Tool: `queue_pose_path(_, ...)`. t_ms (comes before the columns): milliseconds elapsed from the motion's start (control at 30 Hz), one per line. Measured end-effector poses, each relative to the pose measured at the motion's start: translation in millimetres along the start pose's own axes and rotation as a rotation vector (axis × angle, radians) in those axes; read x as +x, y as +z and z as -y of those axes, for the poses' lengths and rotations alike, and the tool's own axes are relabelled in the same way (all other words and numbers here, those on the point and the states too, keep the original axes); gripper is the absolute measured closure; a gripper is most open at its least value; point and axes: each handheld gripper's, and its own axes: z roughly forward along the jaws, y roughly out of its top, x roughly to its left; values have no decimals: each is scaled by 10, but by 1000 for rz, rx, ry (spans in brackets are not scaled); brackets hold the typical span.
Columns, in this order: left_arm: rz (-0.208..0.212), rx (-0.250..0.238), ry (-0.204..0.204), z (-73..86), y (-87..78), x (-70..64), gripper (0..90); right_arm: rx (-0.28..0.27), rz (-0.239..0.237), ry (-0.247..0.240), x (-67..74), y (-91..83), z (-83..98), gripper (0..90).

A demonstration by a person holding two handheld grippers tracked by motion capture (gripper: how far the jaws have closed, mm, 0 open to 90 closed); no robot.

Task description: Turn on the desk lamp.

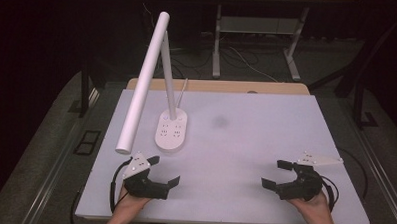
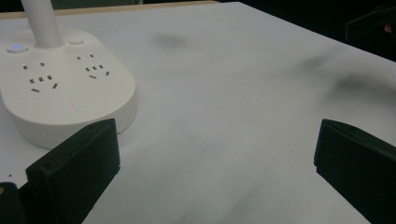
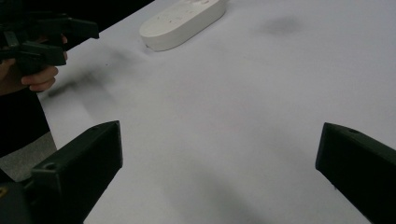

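A white desk lamp stands on the white table [image 1: 245, 143] at the left of centre. Its oval base [image 1: 172, 130] carries sockets and a lit button, and its long tube head [image 1: 142, 82] leans forward to the left. My left gripper [image 1: 163, 171] is open near the front left edge, just below the lamp base [image 2: 65, 93], with nothing between its jaws. At the front right, my right gripper [image 1: 277, 173] is also open and empty. In the right gripper view the lamp base [image 3: 182, 18] lies far off, and the left gripper [image 3: 70, 42] shows at the upper left.
A faint dark smudge [image 1: 219, 122] marks the table's middle. A wooden strip [image 1: 217, 86] runs along the table's far edge. Beyond it stand metal desk legs [image 1: 217, 42] and cables on a dark floor. Cables trail from both grippers off the front edge.
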Motion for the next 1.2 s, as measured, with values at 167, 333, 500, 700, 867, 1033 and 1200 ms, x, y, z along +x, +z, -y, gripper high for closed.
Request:
queue_pose_path(167, 6, 1, 1, -1, 2, -6, 0, 14, 1, -3, -10, -3, 8, 0)
queue_pose_path(333, 10, 6, 5, -1, 2, -14, 0, 22, -1, 1, -17, -3, 9, 0)
queue_pose_path(500, 14, 4, 6, -2, 4, -17, 0, 25, -4, 6, -24, -5, 16, 0)
queue_pose_path(700, 20, 7, 8, -3, 9, -22, 0, 28, -7, 9, -33, -21, 18, 0)
queue_pose_path(867, 30, 8, 14, -6, 15, -25, 0, 22, -4, 1, -17, -31, 11, 0)
queue_pose_path(1033, 38, 13, 20, -4, 24, -26, 0, 25, -8, 1, -10, -23, -5, 0)
queue_pose_path(1200, 46, 16, 23, -4, 32, -39, 0, 38, -10, 1, -3, 2, -29, 0)
